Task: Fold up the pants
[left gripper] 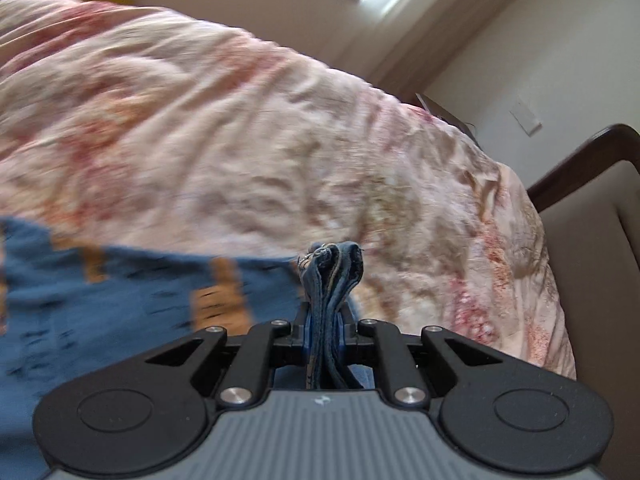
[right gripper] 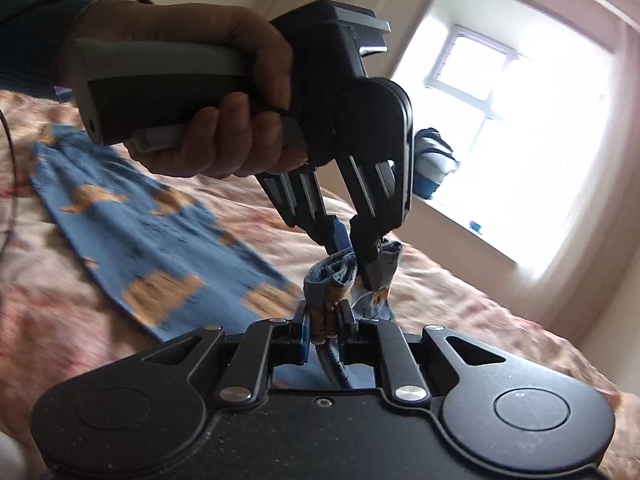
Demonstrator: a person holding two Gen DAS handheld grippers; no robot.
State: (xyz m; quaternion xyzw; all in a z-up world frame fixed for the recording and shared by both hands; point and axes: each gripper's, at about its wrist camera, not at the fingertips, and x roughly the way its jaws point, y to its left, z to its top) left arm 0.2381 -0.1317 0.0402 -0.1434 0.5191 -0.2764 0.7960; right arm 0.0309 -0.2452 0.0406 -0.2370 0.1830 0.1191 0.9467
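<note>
**Two tongs clamped on one bunched edge of the pants**

Both tongs grip the same garment – blue cotton pants printed with orange-brown animal shapes [right gripper: 160, 236] – which lie on a bed covered by a crumpled pink and cream floral bedspread [left gripper: 224, 128].

From the left wrist view, the left tongs [left gripper: 326, 320] are drawn in narrow, their blue pads pressed on a thick wad of gathered blue fabric that stands up between them in several folded layers. The rest of the pants spreads away to the left across the bedspread, blurred. A dark wooden bed frame with a beige padded panel [left gripper: 592, 216] shows at the right, and a cream wall with a pale switch plate [left gripper: 526, 116] rises behind.

From the right wrist view, the right tongs [right gripper: 326, 320] are likewise narrow and closed on a folded bundle of the same cloth, orange print showing between the pads. Just beyond them the left tongs [right gripper: 352, 252] come down from above, held by the person's left hand [right gripper: 224, 120] around a grey and black handle, a blue sleeve [right gripper: 28, 32] at the wrist. Their tips pinch the fabric right next to the right tongs' hold – the two grips sit nearly touching. The remaining pants trail off to the left, flat on the bed. A bright window [right gripper: 520, 128] fills the wall behind, with a blue and white bag [right gripper: 434, 160] on its sill.
</note>
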